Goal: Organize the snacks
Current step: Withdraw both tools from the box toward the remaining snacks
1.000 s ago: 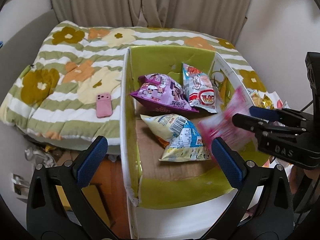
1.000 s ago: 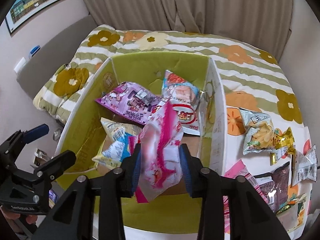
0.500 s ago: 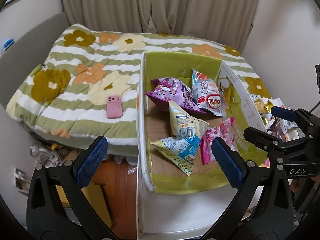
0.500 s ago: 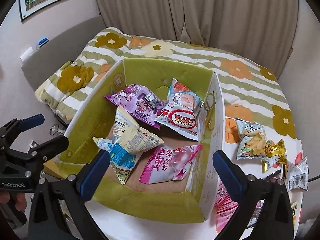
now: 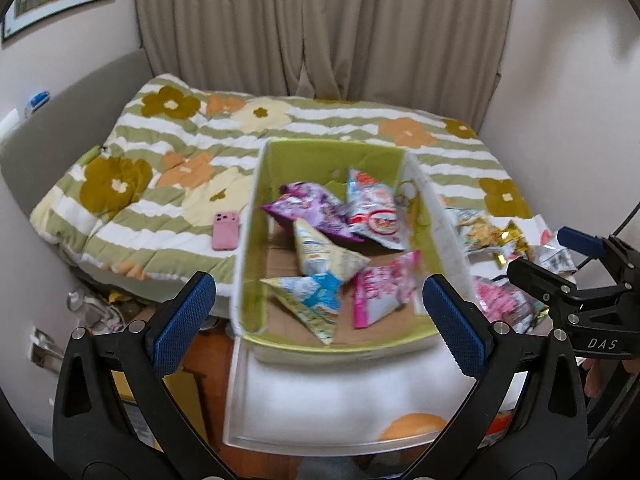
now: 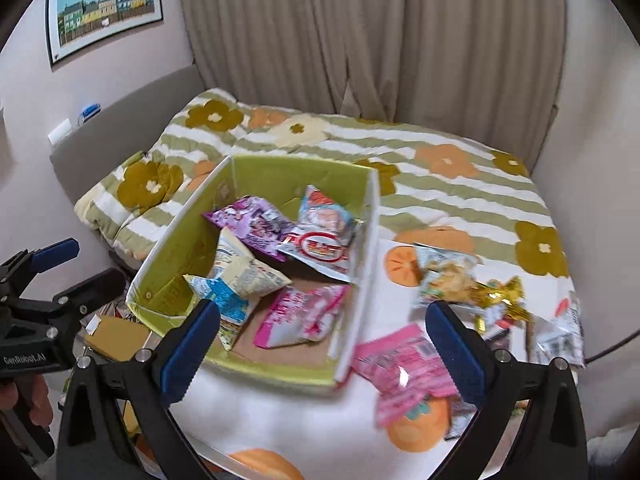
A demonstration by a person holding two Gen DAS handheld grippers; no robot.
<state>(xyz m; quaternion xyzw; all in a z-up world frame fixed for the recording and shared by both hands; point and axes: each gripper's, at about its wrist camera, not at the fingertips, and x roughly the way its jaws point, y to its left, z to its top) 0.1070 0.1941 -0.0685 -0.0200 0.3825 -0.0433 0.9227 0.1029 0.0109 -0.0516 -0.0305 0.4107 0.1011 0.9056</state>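
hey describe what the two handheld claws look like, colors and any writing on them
Both the left claw and right claw are black plastic frames with triangular cut-outs, silver screws and ribbed blue pads. Seen side-on, one body reads "DAS", the other "GenRobot.AI". A thin dark cable runs near the right one.

"DAS" on right gripper [image 5: 576, 276] body, 3 o'clock | "GenRobot.AI" on left gripper [image 6: 70, 266] body, 9 o'clock | snack-packet print unreadable
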